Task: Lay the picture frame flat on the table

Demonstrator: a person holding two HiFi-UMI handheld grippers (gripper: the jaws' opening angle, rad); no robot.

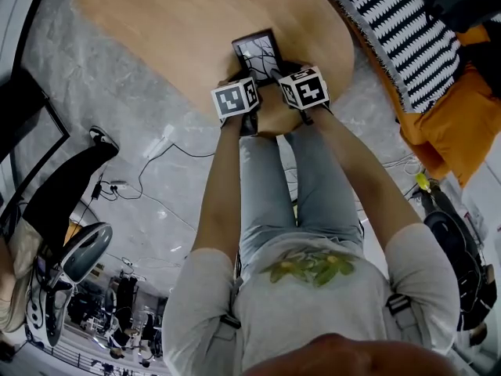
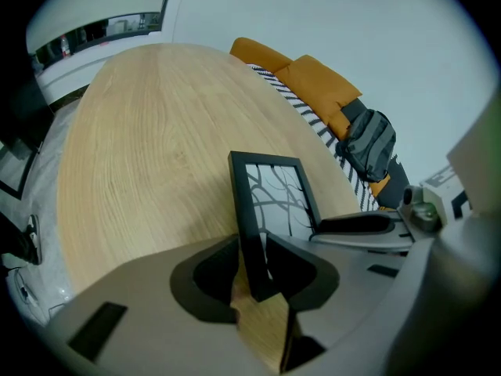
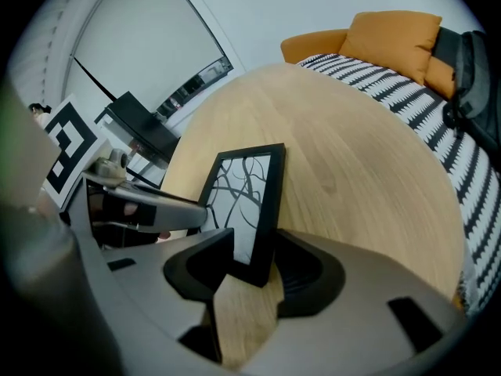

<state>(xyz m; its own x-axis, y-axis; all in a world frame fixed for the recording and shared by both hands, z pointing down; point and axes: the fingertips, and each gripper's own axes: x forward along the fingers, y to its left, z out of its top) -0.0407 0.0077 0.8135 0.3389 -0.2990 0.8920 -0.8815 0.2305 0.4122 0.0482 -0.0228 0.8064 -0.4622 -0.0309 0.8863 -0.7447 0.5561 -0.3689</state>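
Black rectangular picture frame (image 1: 258,53) with a branch-pattern print under glass, on the round light-wood table (image 1: 172,30), close to the table's near edge and just ahead of the person's knees; it appears to lie face up and flat, though no view shows for certain that its far side is fully down. Left gripper (image 1: 246,78) straddles the frame's near left corner; in the left gripper view its jaws stand apart around the frame's (image 2: 274,190) rim, with bare wood showing on one side, so no clamp. Right gripper (image 1: 282,74) straddles the near right corner likewise; in the right gripper view the jaws are parted about the rim (image 3: 243,198), not pressing. Task judged almost complete; only withdrawal remains. Hazard: a jaw dragged back while touching the rim could pull the frame toward the near edge and over it; an uneven retreat could twist or scrape the frame across the wood; lifting straight up before drawing back would avoid both.
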